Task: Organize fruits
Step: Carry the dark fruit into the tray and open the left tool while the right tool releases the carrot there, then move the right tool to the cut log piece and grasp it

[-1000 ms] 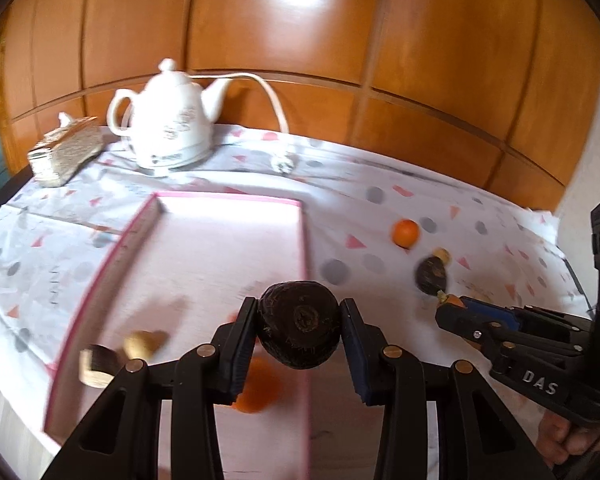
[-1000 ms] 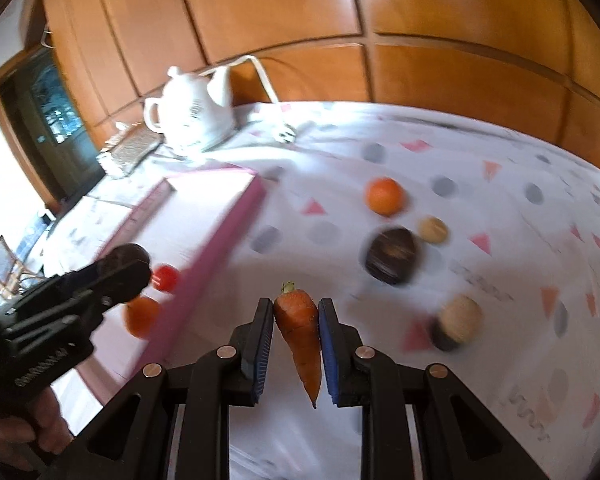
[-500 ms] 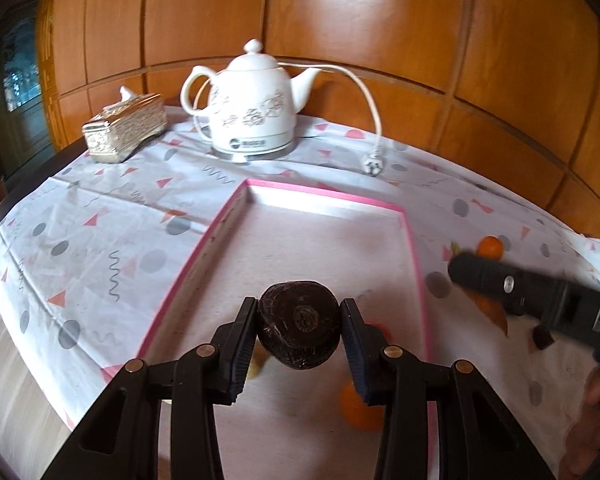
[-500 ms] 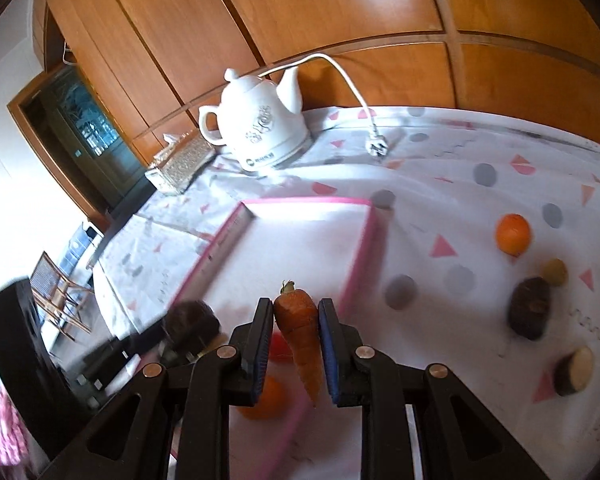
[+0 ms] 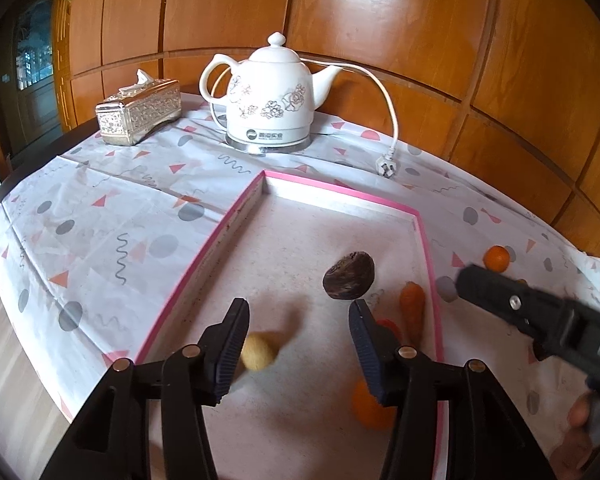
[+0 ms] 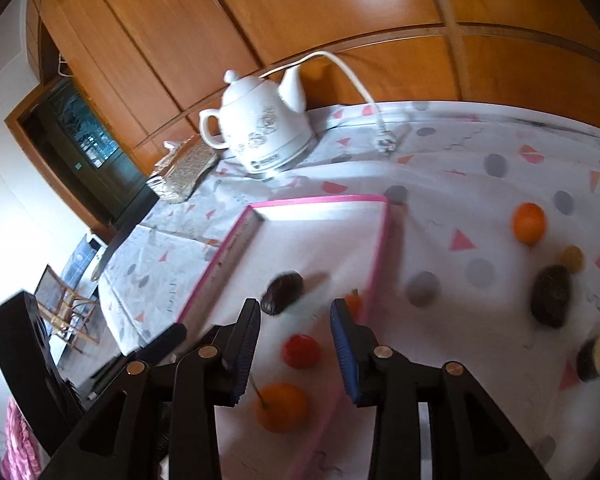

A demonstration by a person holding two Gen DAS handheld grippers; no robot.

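With both pairs of tongs spread wide and holding nothing, the left gripper (image 5: 298, 346) and the right gripper (image 6: 296, 338) hang above the shallow pink-rimmed tray (image 5: 430, 258) at the centre of each frame. Inside the tray lie a dark wrinkled brown fruit (image 5: 349, 275), a tapered orange carrot (image 5: 413, 306), a small red tomato (image 6: 300, 351), a round orange (image 6: 281, 407) and a pale yellow ball-shaped fruit (image 5: 257, 351).

Four pieces remain on the patterned tablecloth (image 6: 452, 168), all at the right edge of the right wrist view: a loose orange (image 6: 529, 223), a small tan fruit (image 6: 573, 258), a dark oval fruit (image 6: 551, 295) and a halved dark-skinned piece (image 6: 597, 356). They lie right of the right tongs, well apart from the tray, so that hand appears nearer. The oval fruit's long axis runs roughly up the frame, which likely suits a grip across its width.
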